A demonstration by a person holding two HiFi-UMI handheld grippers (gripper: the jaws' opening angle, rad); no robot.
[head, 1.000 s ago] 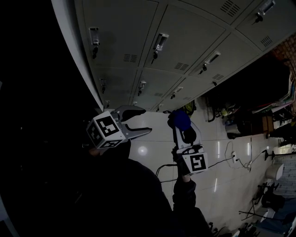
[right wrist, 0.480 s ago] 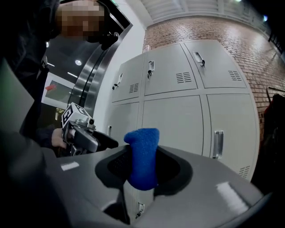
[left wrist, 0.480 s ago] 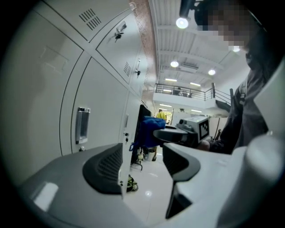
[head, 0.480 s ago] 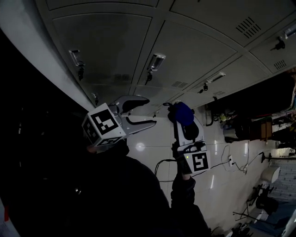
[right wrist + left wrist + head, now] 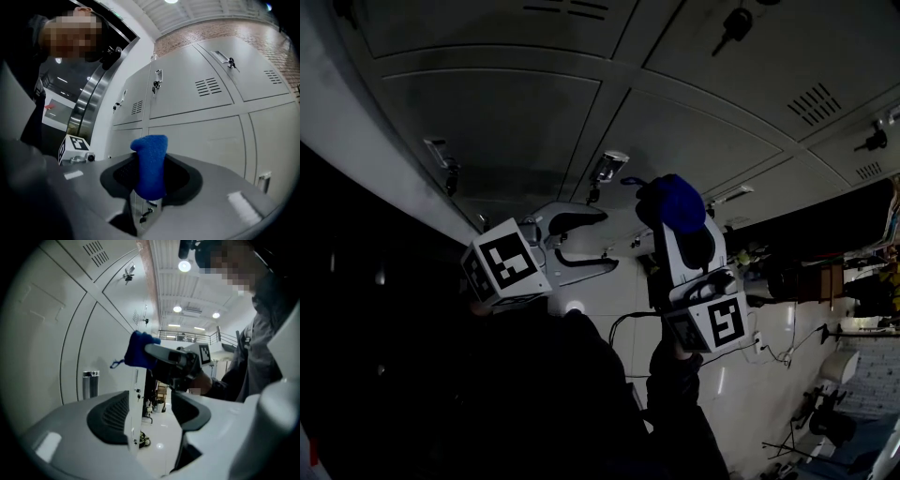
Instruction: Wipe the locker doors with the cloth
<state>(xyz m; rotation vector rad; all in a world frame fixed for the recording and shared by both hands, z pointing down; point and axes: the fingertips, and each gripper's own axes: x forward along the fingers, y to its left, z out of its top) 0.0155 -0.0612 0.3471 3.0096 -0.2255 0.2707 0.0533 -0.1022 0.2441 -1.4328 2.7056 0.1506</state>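
Starting nearest the camera, at the bottom of the head view, a dark sleeve (image 5: 675, 394) leads up to the right gripper (image 5: 680, 230), just right of centre. Its jaws are closed on the blue cloth (image 5: 673, 202). The right gripper view shows this plainly: the cloth (image 5: 150, 164) is pinched upright between the two dark pads, with its bunched end standing clear above the tips.

The left gripper (image 5: 605, 242) sits beside it, left of centre in the head view. Its jaws are spread wide and hold nothing. In its own view only floor and a locker edge show through the gap of the left gripper (image 5: 147, 411).

Beyond both grippers, the locker doors (image 5: 506, 122) fill the upper half of the head view. The cloth's free end points up the frame toward them, close under a latch handle (image 5: 605, 169). The long axis of the cloth runs along the right gripper's jaws, so it meets the door end-on.

In the left gripper view the cloth (image 5: 139, 350) hangs just beside the pale door face. Whether it touches cannot be told.

The right gripper is the one placed to wipe. It probably has to push forward until the cloth flattens on the panel, then sweep across it.

Farthest off, at the right edge, are glossy floor tiles (image 5: 769, 375) and cables.
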